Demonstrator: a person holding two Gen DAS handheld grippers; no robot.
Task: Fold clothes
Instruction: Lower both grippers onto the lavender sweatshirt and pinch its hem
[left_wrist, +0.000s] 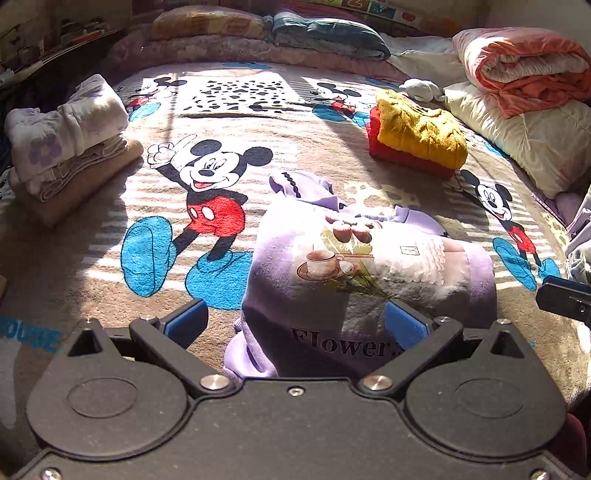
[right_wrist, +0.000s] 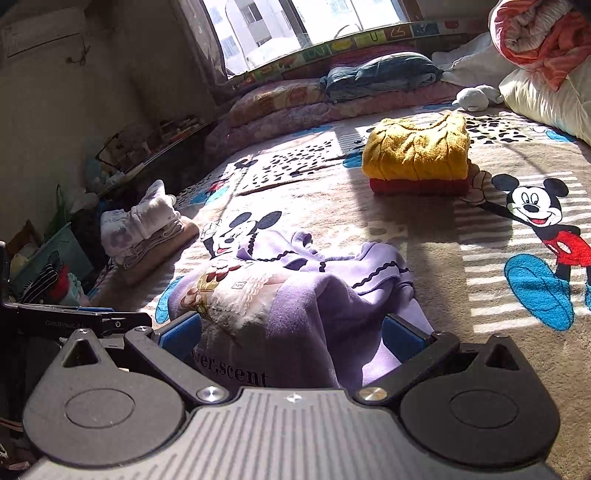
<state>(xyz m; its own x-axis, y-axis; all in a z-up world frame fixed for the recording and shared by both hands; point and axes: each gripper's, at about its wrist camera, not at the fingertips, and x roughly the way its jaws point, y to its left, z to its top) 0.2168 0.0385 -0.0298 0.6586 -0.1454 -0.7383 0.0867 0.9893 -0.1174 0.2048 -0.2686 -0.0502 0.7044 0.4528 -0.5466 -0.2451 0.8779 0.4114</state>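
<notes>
Now both grippers spread wide: left gripper (left_wrist: 295, 323), right gripper (right_wrist: 291, 334). Purple sweatshirt (left_wrist: 365, 266) bunched at lower centre, between fingers. Risk: grabbing several layers, skewing fold.

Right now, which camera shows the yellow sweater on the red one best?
The right wrist view: the yellow sweater faces the camera, sunlit, with its cable knit and the red garment beneath clear. The left wrist view shows the yellow sweater at an angle, partly shaded.
</notes>
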